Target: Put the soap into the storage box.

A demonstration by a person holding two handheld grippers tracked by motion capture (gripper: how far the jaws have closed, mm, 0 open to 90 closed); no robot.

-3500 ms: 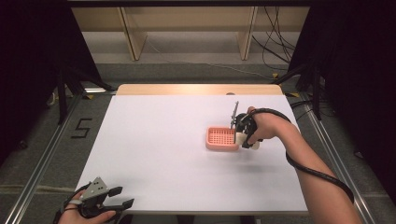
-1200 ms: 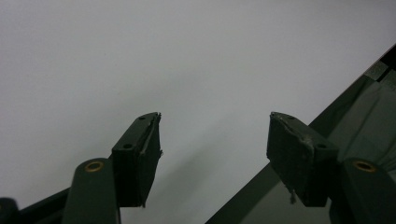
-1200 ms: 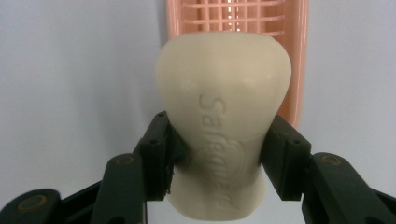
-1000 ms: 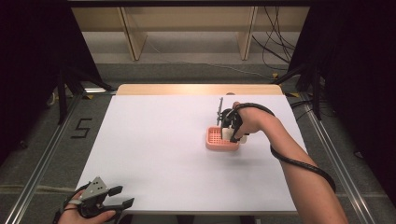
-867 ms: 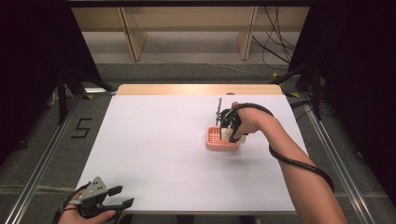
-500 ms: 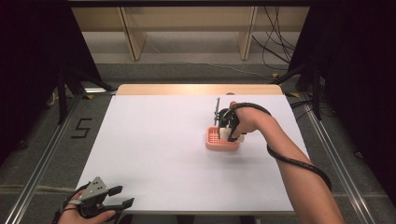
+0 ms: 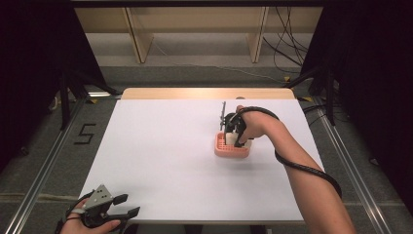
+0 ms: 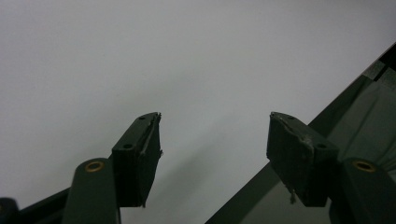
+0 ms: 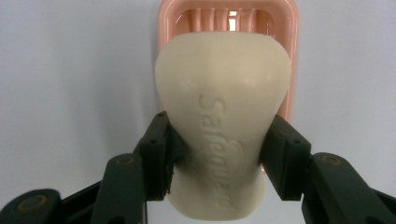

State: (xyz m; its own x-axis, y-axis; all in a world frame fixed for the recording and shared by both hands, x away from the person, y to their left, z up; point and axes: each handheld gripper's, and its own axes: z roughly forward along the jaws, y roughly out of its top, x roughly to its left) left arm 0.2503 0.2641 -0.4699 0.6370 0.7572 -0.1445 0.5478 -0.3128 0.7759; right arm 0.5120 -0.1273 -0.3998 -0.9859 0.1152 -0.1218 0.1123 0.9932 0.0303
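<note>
A cream bar of soap [image 9: 223, 121] with raised lettering sits between the pads of my right gripper [image 9: 215, 156], which is shut on it. The bar hangs directly over a pink slatted soap dish [image 9: 285, 28]. In the high view the right gripper [image 7: 235, 138] points down over the pink soap dish [image 7: 228, 150] at the table's right middle, and the soap [image 7: 231, 139] shows as a pale block at its tips. My left gripper [image 7: 128, 205] rests at the table's front left corner, jaws apart with nothing between them. In its own view the left gripper [image 8: 215, 135] faces bare white tabletop.
The white table [image 7: 160, 146] has a wooden strip along its far edge. A black cable [image 7: 302, 168] trails along the right forearm. Metal rails and grey floor flank the table, and shelf legs stand beyond it.
The right gripper with the soap has shifted left over the pink dish since the earliest frame, and barely within the last second. The left gripper has stayed put.
</note>
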